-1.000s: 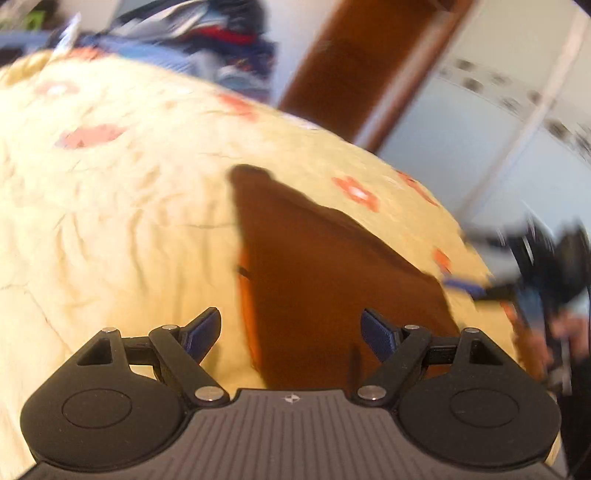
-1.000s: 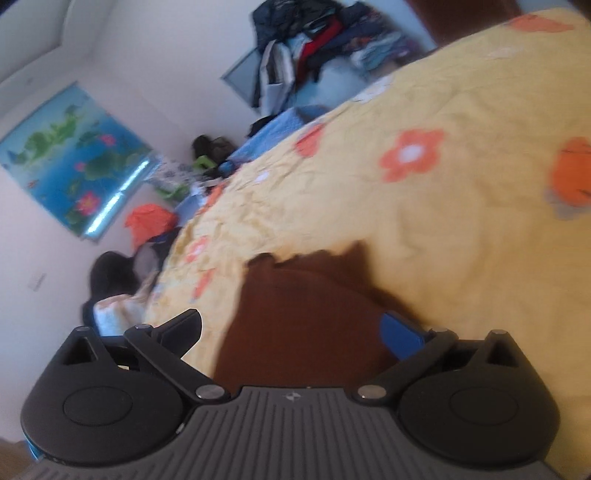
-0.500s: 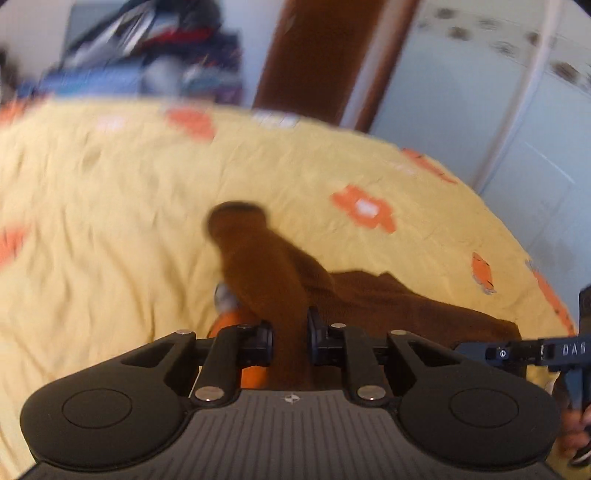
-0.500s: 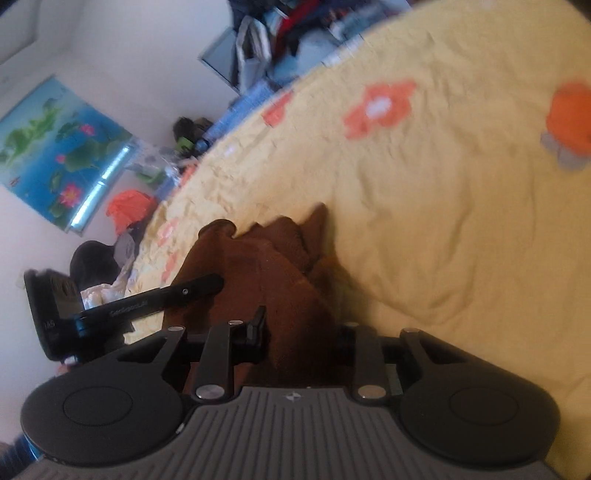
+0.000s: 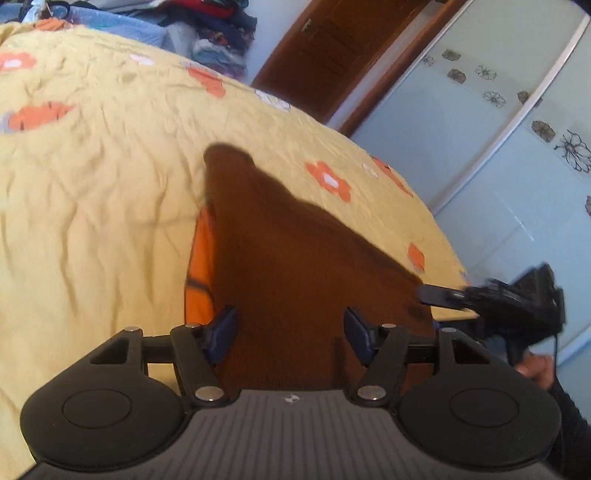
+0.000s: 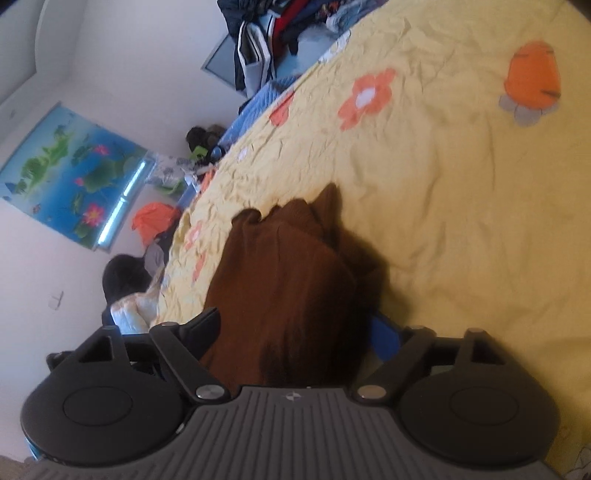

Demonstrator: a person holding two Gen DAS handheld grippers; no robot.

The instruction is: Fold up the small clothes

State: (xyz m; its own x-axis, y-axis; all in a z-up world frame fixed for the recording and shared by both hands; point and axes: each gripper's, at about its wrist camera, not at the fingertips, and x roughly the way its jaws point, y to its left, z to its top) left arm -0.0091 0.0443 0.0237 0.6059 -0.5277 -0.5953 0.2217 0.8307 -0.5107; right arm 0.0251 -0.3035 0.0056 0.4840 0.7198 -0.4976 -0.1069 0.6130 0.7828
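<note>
The left gripper point(image 5: 290, 326) stands with its jaws parted, having just been opening, and the brown garment point(image 5: 295, 266) lies between the blue pads point(image 5: 223, 326) without either pad pressing on it. The cloth runs forward from under the gripper and narrows to a rounded end on the bedspread.

The right gripper point(image 6: 295, 328) is likewise released: its jaws have just been opening, and the brown garment point(image 6: 284, 291) sits in the gap between them, loose. Its blue pad point(image 6: 384, 336) shows just beside the garment's right edge; whether it grazes the cloth I cannot tell. In this view the garment ends in a scalloped, bunched edge ahead of the gripper.

The garment lies flat on the yellow bedspread point(image 5: 92, 192) (printed with orange flowers), near the bed's front edge and directly under both grippers. An orange patch point(image 5: 199, 266) shows along the garment's left side in the left wrist view, touching it; whether it belongs to the garment or to the bedspread's print I cannot tell.

In the left wrist view the right gripper appears at the garment's right corner, its black finger point(image 5: 443, 295) reaching to the cloth edge, with a person's hand point(image 5: 535, 369) behind it.

Beyond the garment, across the bedspread, sits a pile of clothes point(image 6: 280, 33). To its left in the right wrist view hangs a blue lotus picture point(image 6: 74, 173) on the wall. A brown door point(image 5: 332, 51) and a pale wardrobe panel point(image 5: 480, 147) stand past the bed in the left wrist view.
</note>
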